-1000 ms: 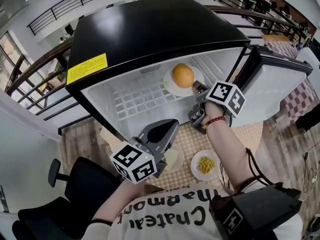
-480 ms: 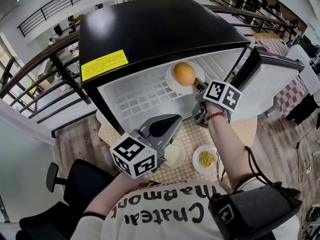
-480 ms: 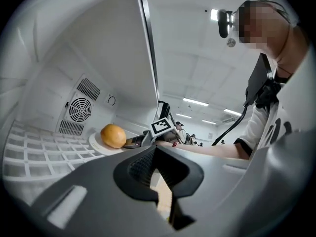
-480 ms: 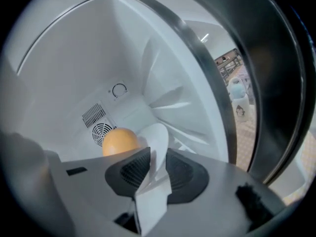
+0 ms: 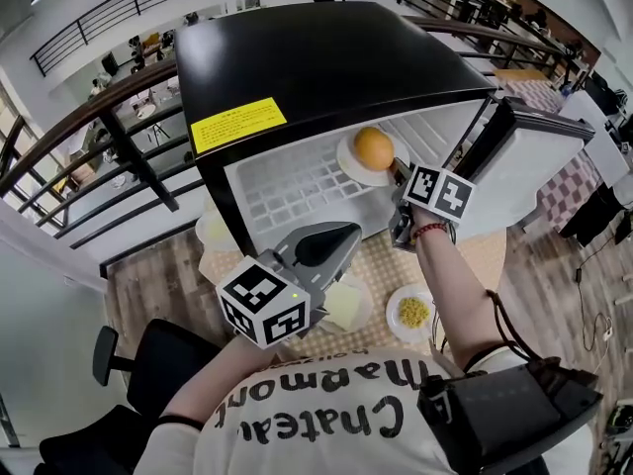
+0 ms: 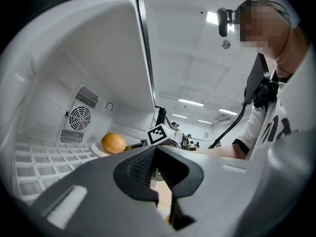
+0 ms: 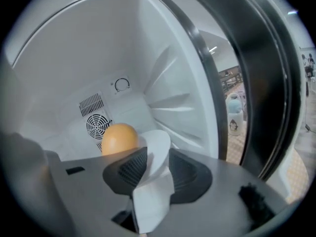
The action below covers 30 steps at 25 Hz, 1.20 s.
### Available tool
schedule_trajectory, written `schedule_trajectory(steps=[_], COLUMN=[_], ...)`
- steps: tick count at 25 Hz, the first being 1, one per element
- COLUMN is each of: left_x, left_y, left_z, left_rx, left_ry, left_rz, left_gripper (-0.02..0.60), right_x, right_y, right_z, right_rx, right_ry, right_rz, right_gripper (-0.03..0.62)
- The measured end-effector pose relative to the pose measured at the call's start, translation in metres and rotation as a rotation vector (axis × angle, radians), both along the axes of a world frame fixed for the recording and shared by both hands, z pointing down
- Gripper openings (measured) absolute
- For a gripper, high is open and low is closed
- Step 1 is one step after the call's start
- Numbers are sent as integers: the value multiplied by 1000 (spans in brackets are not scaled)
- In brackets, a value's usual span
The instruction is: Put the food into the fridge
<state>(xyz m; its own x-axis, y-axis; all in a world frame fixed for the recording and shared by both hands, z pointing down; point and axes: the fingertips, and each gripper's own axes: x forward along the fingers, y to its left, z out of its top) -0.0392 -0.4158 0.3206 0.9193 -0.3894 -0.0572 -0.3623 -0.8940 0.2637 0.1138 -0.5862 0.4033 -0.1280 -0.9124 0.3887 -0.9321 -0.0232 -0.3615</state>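
A black mini fridge [image 5: 326, 57] stands open on the table. On its white wire shelf sits an orange [image 5: 373, 147] on a white plate [image 5: 348, 164]. My right gripper [image 5: 399, 184] reaches into the fridge at the plate's near rim. In the right gripper view its jaws are opening; the plate's rim [image 7: 155, 147] still lies between them, apart from the right-hand pad, with the orange [image 7: 118, 138] just behind. My left gripper [image 5: 331, 237] hovers in front of the fridge, shut and holding nothing. In the left gripper view the orange [image 6: 113, 143] shows on the shelf.
The fridge door [image 5: 524, 166] hangs open to the right. On the checked tablecloth lie a plate of yellow corn [image 5: 413, 313], a plate of pale food [image 5: 341, 308] and another plate [image 5: 211, 234] left of the fridge. An office chair [image 5: 148, 364] stands at lower left.
The fridge has slid rightward in the head view. My right gripper stays at the plate's rim inside the fridge. The left gripper has barely moved.
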Motion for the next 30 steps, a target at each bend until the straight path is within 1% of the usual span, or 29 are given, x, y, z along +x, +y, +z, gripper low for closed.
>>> schedule_trajectory(steps=[4,12,17,23,30], left_x=[-3,-6,-9,-12,-15], left_y=[1,2,4,5,10], left_z=[-4,-9,-10,-12,-10], left_rx=[9,21,29,32,33], left_ry=[6,2,-3,-4,-6], left_rz=[3,6,-5,-21,-31], left_gripper=[3,3,3,3,3], right_x=[0,-1,-1,-2,0], right_y=[1,-2,-3,-5,-3], right_z=[1,0,0,-2,-8], right_rx=[-6,-24,-22,-14,7], right_ry=[24,115,169,274,301], right_rz=[9,13,17,-3,-5], right_gripper=[146,147,150,149,149])
